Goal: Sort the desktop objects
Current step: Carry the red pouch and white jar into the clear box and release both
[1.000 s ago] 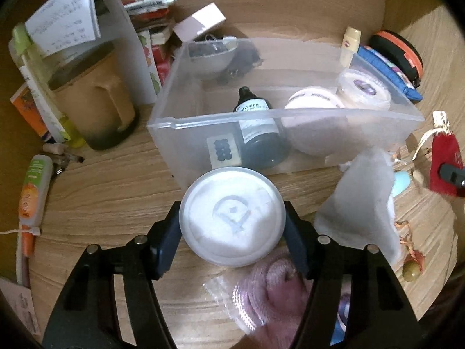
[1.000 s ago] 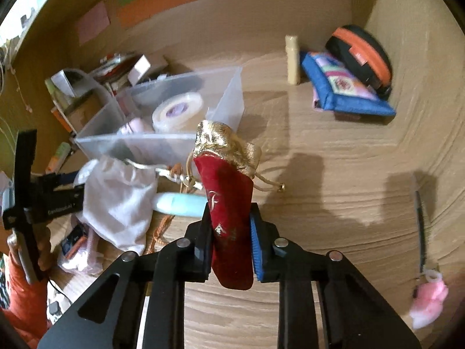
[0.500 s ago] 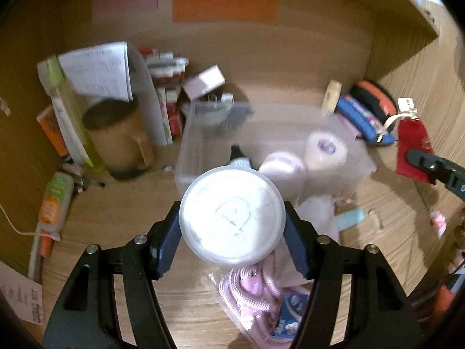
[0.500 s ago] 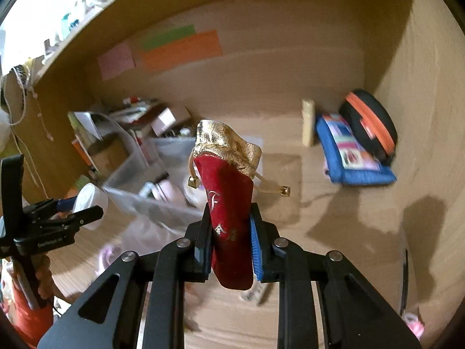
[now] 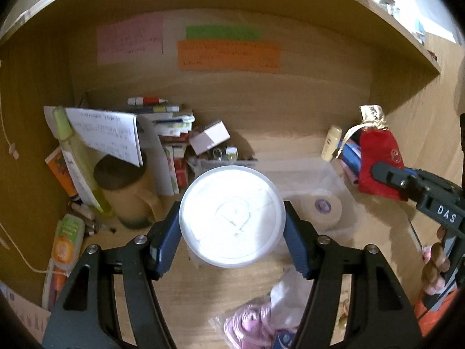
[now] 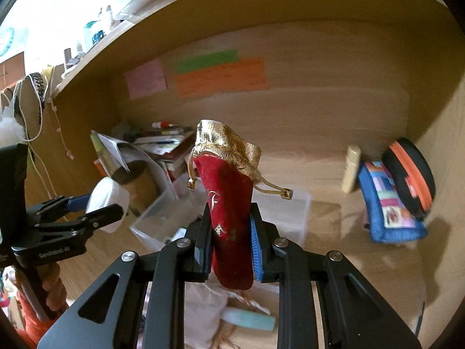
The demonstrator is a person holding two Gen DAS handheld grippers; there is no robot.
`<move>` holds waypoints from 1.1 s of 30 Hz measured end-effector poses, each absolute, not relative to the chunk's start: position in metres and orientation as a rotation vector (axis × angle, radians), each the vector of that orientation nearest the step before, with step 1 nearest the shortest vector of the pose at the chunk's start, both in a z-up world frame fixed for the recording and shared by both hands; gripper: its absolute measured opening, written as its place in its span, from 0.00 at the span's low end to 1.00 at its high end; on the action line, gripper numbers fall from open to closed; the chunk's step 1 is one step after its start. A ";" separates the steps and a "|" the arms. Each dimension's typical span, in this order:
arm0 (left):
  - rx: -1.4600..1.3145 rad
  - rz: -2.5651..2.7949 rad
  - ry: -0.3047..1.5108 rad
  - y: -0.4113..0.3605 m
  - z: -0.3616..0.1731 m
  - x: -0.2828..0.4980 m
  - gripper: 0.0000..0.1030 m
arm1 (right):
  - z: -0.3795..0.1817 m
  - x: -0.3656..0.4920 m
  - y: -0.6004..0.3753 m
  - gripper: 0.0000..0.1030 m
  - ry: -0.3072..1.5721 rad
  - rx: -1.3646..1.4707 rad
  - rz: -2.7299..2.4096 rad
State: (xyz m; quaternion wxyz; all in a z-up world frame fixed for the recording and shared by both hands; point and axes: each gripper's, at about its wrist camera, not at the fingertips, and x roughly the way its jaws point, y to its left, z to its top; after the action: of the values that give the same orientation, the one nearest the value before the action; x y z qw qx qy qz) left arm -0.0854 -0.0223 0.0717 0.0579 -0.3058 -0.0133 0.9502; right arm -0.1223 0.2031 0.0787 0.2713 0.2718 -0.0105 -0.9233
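My left gripper (image 5: 232,232) is shut on a round white plastic jar (image 5: 232,216), held high above the desk. The jar also shows in the right wrist view (image 6: 107,200). My right gripper (image 6: 229,250) is shut on a red velvet pouch (image 6: 229,215) with a gold top, held upright in the air. The pouch also shows at the right of the left wrist view (image 5: 377,157). A clear plastic bin (image 5: 328,180) stands on the desk below, with a roll of white tape (image 5: 322,206) inside. The bin shows behind the pouch in the right wrist view (image 6: 293,218).
A brown mug (image 5: 128,192), papers and boxes crowd the back left. A blue pouch (image 6: 389,203) and a black-and-orange case (image 6: 409,177) lie at the right wall. A pink item in a bag (image 5: 255,322) and a white cloth (image 6: 203,311) lie near the front.
Both grippers have risen and tilted up, so the back wall with its coloured notes now fills the views. Each still holds its object.
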 end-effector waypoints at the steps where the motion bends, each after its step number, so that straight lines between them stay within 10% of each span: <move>1: -0.927 2.881 -0.045 -0.023 0.072 -0.088 0.63 | 0.079 -0.125 0.199 0.19 -0.028 0.731 -2.480; 33: -1.162 2.757 0.007 -0.014 -0.007 -0.153 0.63 | -0.008 -0.199 0.125 0.22 0.136 1.058 -2.391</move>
State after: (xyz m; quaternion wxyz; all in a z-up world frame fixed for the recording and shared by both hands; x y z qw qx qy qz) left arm -0.1529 -0.0144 -0.0071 0.0748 -0.3874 0.0024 0.9189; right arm -0.1994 0.1250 -0.0075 0.2587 0.3903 0.0501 -0.8822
